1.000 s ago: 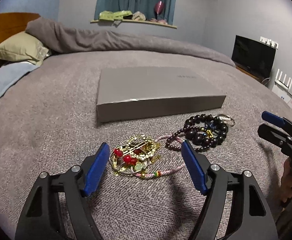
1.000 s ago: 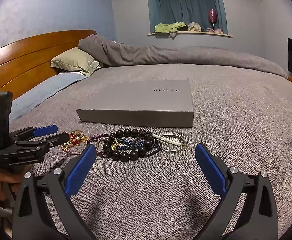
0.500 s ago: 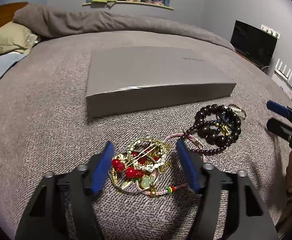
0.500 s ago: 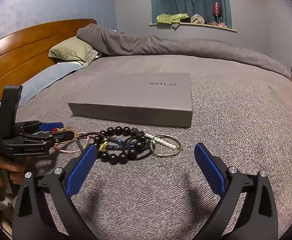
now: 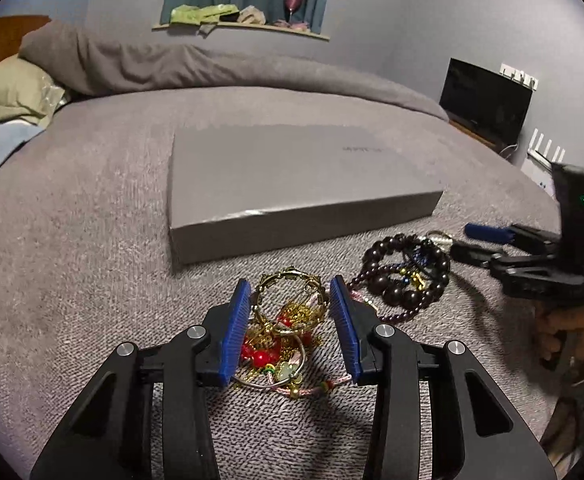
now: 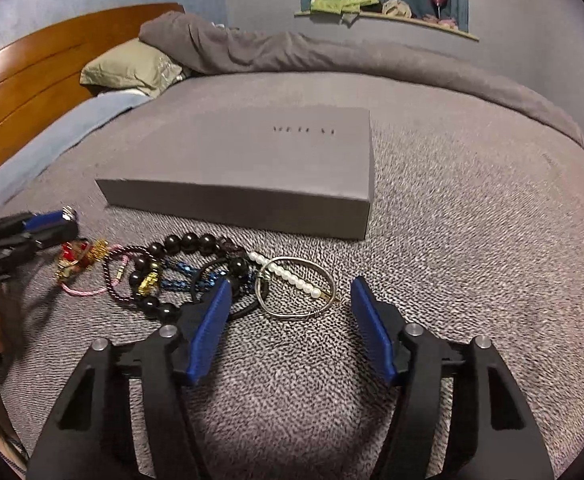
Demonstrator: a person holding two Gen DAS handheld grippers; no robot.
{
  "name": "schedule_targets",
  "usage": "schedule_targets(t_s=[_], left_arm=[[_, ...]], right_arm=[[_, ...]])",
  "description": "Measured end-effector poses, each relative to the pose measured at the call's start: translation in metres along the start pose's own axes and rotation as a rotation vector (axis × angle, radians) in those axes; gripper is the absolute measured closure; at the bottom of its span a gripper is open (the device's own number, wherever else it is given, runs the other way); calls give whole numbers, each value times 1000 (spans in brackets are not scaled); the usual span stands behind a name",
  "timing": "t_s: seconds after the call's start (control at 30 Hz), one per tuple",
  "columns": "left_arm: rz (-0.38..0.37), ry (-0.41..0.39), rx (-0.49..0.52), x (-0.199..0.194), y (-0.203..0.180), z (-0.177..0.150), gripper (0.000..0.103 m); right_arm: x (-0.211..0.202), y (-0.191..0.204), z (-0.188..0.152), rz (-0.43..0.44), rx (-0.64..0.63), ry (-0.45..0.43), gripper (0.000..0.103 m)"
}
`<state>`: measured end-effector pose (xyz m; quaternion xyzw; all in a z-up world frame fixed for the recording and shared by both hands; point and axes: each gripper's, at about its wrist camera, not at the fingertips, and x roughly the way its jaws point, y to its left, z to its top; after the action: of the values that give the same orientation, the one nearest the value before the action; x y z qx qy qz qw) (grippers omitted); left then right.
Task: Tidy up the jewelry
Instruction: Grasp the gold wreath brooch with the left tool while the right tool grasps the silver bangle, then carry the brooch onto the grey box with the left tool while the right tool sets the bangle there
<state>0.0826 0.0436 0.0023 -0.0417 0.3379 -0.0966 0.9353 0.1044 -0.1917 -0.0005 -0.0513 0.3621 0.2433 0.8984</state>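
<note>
The jewelry lies in two heaps on the grey bedspread (image 5: 72, 264), just in front of the closed grey box (image 5: 292, 184). The left gripper (image 5: 290, 322) is low over the gold tangle (image 5: 288, 320), its blue pads straddling the heap with gaps showing on both sides, so it is partly spread and not yet pinching. This heap looks light but snarled: a stiff gold bangle, red beads, fine chain and a pink cord, likely to lift as one clump and snag. The bangle's rigid rim seems the surest hold; the chain would slip between the pads. The right gripper (image 6: 288, 312) is spread wide and holds nothing, hovering near the wire ring (image 6: 295, 288) strung with pearls, which touches the dark beads (image 6: 188, 244). The ring is thin, stiff and probably slippery, best pinched across its wire; the beads are heavier, round and apt to roll on their cord.
</note>
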Motion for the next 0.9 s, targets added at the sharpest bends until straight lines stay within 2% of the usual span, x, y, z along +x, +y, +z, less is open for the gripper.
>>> schedule_targets(t_s=[0.13, 0.23, 0.4, 0.67, 0.9], left_arm=[[0, -17, 8, -5, -1, 2, 61], [-8, -28, 9, -8, -1, 4, 61], [-11, -46, 6, -13, -2, 6, 61], [-19, -67, 18, -17, -7, 10, 61], [17, -93, 59, -16, -15, 29, 61]], right_arm=[[13, -2, 0, 4, 7, 33, 47], [18, -3, 1, 6, 8, 44, 55], [15, -6, 3, 15, 17, 27, 56], [-12, -17, 9, 29, 54, -68, 56], [-25, -21, 24, 29, 74, -153, 56]])
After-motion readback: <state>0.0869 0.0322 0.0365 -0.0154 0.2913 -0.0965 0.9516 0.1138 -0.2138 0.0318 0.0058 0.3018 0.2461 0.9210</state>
